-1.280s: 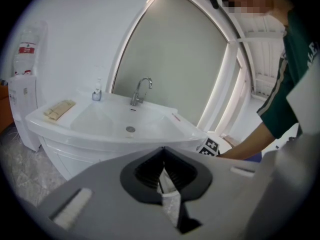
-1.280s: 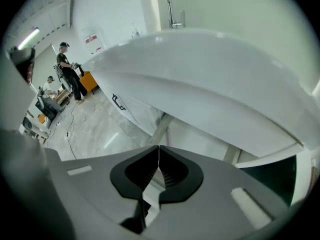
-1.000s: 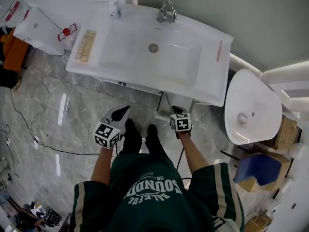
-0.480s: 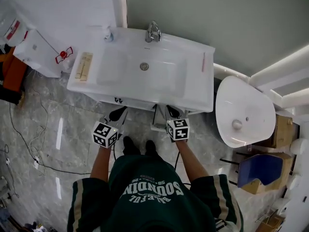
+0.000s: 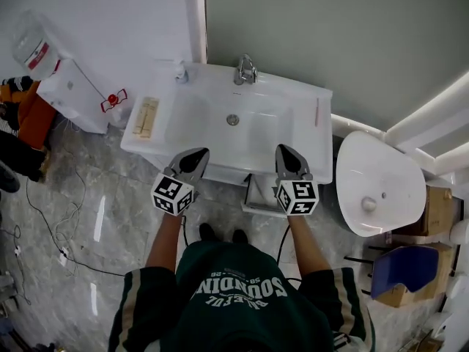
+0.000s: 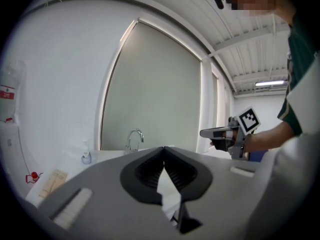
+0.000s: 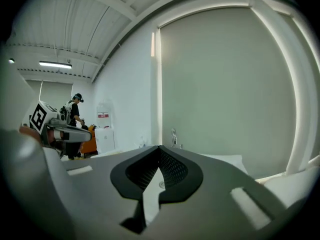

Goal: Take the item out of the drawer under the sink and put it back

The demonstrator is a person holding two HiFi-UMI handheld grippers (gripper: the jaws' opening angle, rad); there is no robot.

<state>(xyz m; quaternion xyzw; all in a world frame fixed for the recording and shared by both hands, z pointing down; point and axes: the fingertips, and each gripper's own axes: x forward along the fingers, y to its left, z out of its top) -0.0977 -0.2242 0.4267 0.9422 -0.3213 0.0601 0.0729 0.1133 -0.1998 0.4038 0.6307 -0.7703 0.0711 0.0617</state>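
The white sink [image 5: 183,134] stands below me with its faucet [image 5: 244,70] at the back. Under its front edge a white drawer-like box [image 5: 260,194] juts out; what it holds is hidden. My left gripper [image 5: 196,155] hovers over the sink's front left rim, and my right gripper [image 5: 286,151] over the front right rim. In the left gripper view the left gripper [image 6: 163,148] has its jaws closed tip to tip with nothing between them. The right gripper [image 7: 159,147] looks the same in its own view. Each gripper view also shows the faucet [image 6: 134,139] beyond the tips.
A soap bottle [image 5: 181,72] and a beige strip [image 5: 146,116] sit on the sink's left ledge, a pink stick [image 5: 317,112] on its right. A toilet [image 5: 370,185] stands to the right, a white cabinet [image 5: 73,94] to the left. Cables [image 5: 58,218] lie on the marble floor.
Both grippers have risen from low near the floor, by the drawer, up to the sink's front rim. The head view has lifted with them.
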